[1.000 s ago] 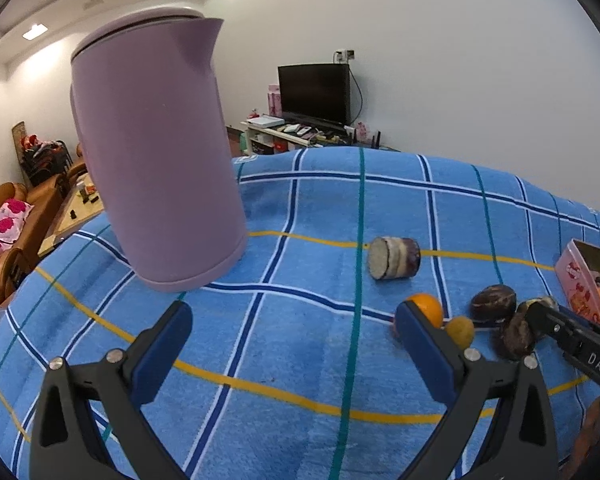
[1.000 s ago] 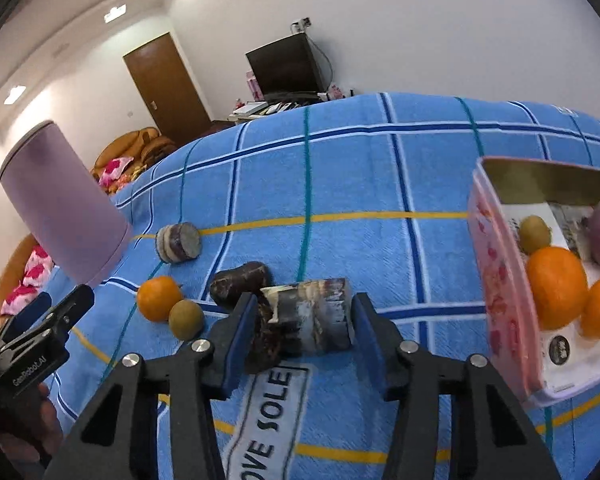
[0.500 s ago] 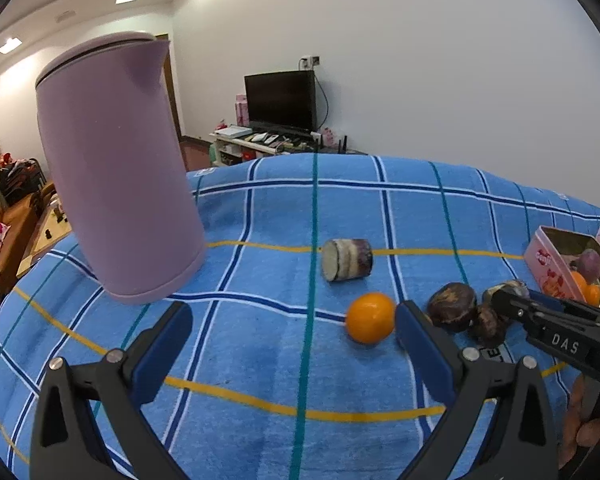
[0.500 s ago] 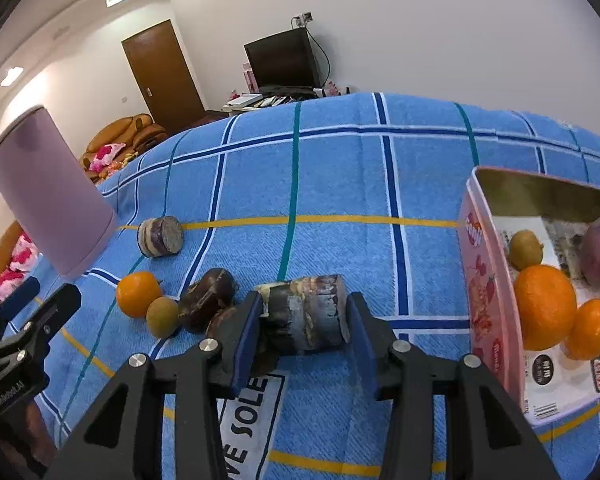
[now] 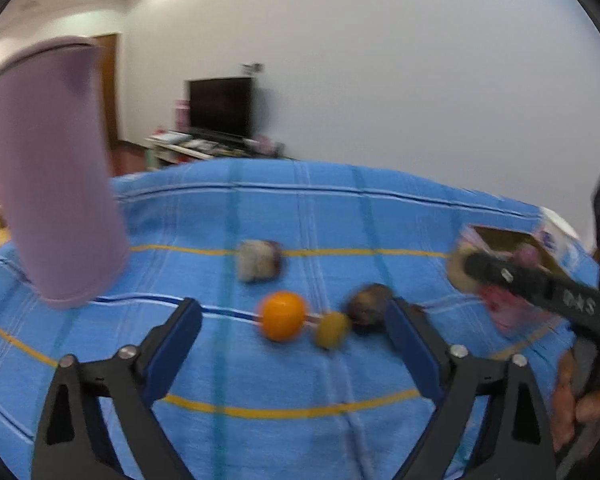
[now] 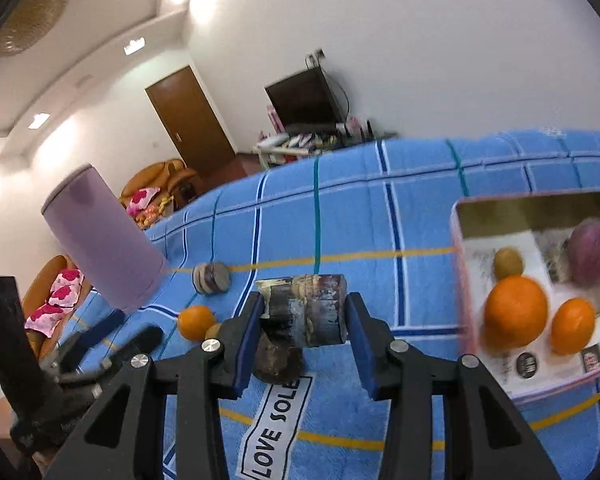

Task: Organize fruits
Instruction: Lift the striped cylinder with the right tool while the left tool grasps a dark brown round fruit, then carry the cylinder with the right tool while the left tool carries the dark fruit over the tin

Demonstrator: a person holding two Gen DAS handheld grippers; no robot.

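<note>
My right gripper (image 6: 305, 312) is shut on a dark cut sugarcane piece (image 6: 306, 310) and holds it above the blue cloth, left of the pink tin box (image 6: 462, 280). The box holds two oranges (image 6: 516, 312), a small yellow-brown fruit (image 6: 508, 263) and a purple fruit (image 6: 592, 256). My left gripper (image 5: 294, 320) is open and empty, low over the cloth. Just beyond it lie an orange (image 5: 282, 315), a small yellow-brown fruit (image 5: 332, 329) and a dark round fruit (image 5: 368, 307). Another cut piece (image 5: 258, 260) lies farther back. The right gripper shows at the right of the left wrist view (image 5: 540, 284).
A tall lilac kettle (image 5: 52, 176) stands at the left on the blue checked cloth (image 5: 340, 216); it also shows in the right wrist view (image 6: 104, 240). A dark fruit (image 6: 278, 358) lies under the held piece. A TV and sofa stand beyond the table.
My right gripper has lifted the sugarcane piece off the cloth and moved it toward the box. My left gripper has swung right, bringing the orange and small fruit between its fingers' view.
</note>
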